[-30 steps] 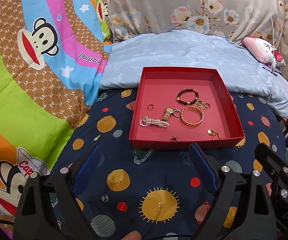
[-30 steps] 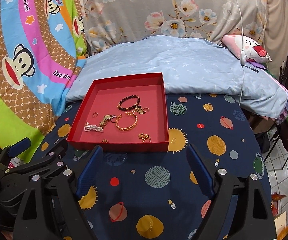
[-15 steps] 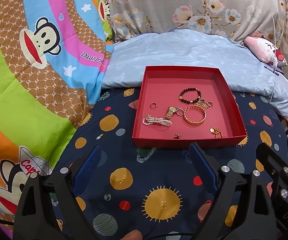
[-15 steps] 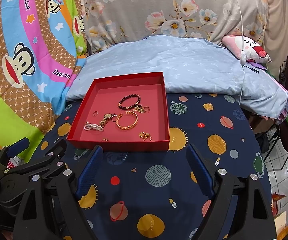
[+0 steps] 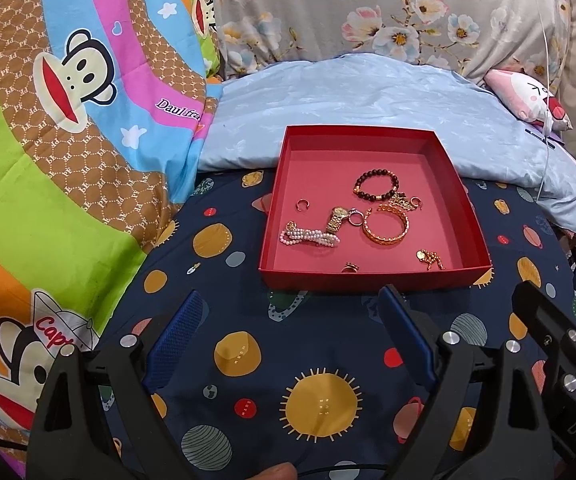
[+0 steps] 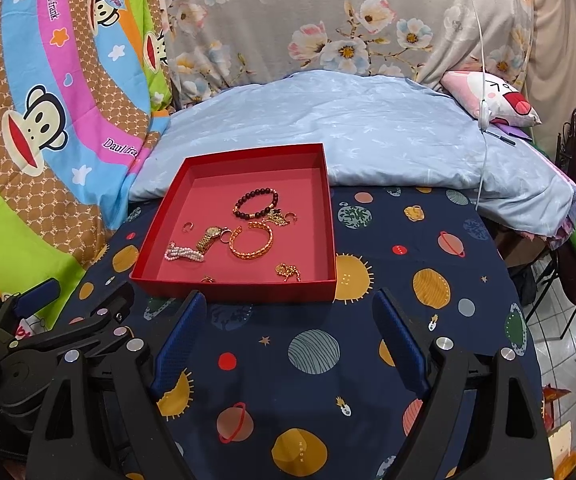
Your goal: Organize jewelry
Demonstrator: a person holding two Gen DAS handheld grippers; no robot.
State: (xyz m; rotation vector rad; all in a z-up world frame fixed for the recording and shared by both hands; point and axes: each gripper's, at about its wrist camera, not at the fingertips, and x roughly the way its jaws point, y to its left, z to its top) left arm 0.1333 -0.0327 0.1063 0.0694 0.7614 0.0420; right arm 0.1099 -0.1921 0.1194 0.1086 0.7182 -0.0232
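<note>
Both the left gripper point(image 5: 291, 322) and the right gripper point(image 6: 288, 320) hover with fingers spread wide and empty, near the red tray point(image 5: 371, 278) on the planet-print sheet point(image 5: 248, 344). Inside lie a dark bead bracelet point(image 5: 375, 186), gold bangle point(image 5: 385, 226), watch point(image 5: 337, 218) and pearl bracelet point(image 5: 307, 237).

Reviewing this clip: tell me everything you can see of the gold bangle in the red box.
The gold bangle is an open cuff of braided-looking, shiny gold-coloured metal, lying flat on the floor of the red box, right of centre. Its gap faces the far side. A small ring by the gold watch sits at its left edge; contact is unclear.
</note>
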